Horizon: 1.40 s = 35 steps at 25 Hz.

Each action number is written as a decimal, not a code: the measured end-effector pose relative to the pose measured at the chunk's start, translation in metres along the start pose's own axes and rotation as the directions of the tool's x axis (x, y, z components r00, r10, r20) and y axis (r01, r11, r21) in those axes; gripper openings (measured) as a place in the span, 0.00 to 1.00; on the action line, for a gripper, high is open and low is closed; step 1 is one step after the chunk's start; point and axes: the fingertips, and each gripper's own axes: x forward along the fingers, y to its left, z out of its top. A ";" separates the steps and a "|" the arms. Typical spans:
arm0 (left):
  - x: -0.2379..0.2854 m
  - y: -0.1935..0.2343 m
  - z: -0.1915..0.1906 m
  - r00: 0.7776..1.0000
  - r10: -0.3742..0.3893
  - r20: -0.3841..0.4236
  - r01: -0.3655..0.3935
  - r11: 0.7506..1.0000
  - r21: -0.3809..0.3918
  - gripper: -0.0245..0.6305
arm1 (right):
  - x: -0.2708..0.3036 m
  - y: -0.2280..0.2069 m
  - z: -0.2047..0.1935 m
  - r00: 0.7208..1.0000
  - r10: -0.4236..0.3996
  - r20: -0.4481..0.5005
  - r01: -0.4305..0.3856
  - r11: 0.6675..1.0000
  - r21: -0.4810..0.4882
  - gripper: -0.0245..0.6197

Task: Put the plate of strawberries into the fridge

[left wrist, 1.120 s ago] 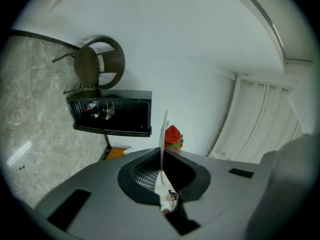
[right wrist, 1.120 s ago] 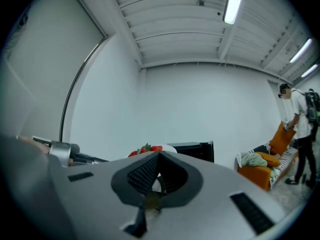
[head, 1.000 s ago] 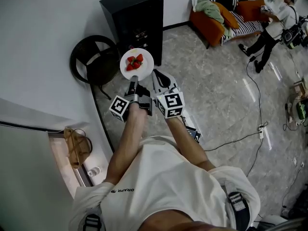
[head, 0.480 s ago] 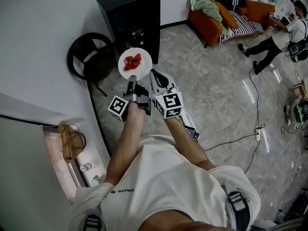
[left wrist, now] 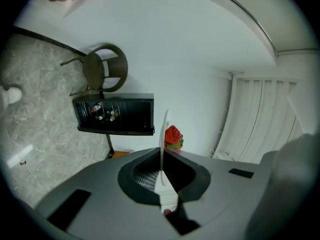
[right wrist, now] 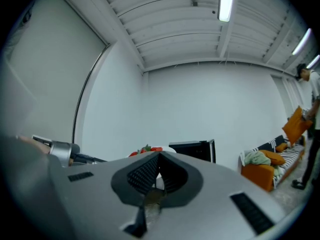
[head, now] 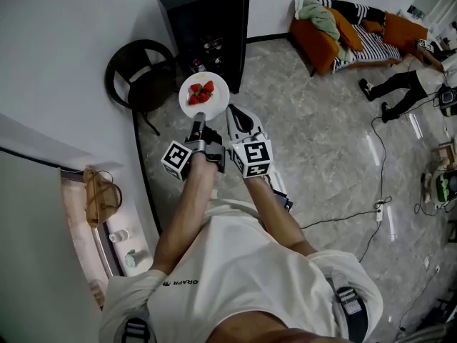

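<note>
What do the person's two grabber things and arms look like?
The left gripper and right gripper have grey bodies, with black ribbed pads inside. Each carries a cube covered in black-and-white square markers. The person wears a white short-sleeved T-shirt.

The small things on the shelves of the fridge (head: 193,20) are too tiny to tell. In the left gripper view the plate (left wrist: 164,134) shows only its thin edge, so just one strawberry (left wrist: 173,136) peeks out. The person (head: 403,81) far on the right is partly cut off by the picture's edge.
</note>
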 end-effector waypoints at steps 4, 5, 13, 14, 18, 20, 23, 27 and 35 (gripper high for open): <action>0.004 0.007 -0.004 1.000 0.001 -0.011 -0.001 1.000 -0.005 0.05 | 0.001 -0.005 -0.008 1.000 -0.014 -0.010 0.014 1.000 0.001 0.06; 0.006 0.009 -0.003 1.000 0.003 -0.016 -0.003 1.000 -0.008 0.05 | 0.004 -0.006 -0.010 1.000 -0.019 -0.013 0.019 1.000 0.001 0.06; 0.041 0.026 0.000 0.999 0.018 -0.042 -0.019 1.000 -0.022 0.05 | 0.040 -0.029 -0.020 0.998 -0.051 -0.023 0.051 0.999 0.010 0.06; 0.049 0.028 0.001 0.999 0.019 -0.044 -0.020 1.000 -0.022 0.05 | 0.047 -0.033 -0.021 0.998 -0.054 -0.024 0.054 0.998 0.012 0.06; 0.078 0.034 0.009 0.999 0.025 -0.044 -0.026 0.999 -0.029 0.05 | 0.076 -0.048 -0.027 0.997 -0.062 -0.037 0.062 0.998 0.008 0.06; 0.094 0.036 0.014 0.999 0.024 -0.041 -0.025 0.999 -0.031 0.05 | 0.089 -0.056 -0.027 0.997 -0.063 -0.039 0.063 0.998 0.003 0.06; 0.119 0.038 0.023 0.999 0.021 -0.040 -0.022 0.999 -0.028 0.05 | 0.111 -0.067 -0.027 0.997 -0.065 -0.032 0.065 0.998 -0.004 0.06; 0.156 0.042 0.037 0.999 0.033 -0.041 -0.034 0.999 -0.029 0.05 | 0.148 -0.085 -0.028 0.997 -0.075 -0.029 0.075 0.997 0.002 0.06; 0.230 0.037 0.087 0.998 0.038 -0.050 -0.039 0.999 -0.015 0.05 | 0.236 -0.101 -0.018 0.996 -0.091 -0.023 0.092 0.996 0.008 0.06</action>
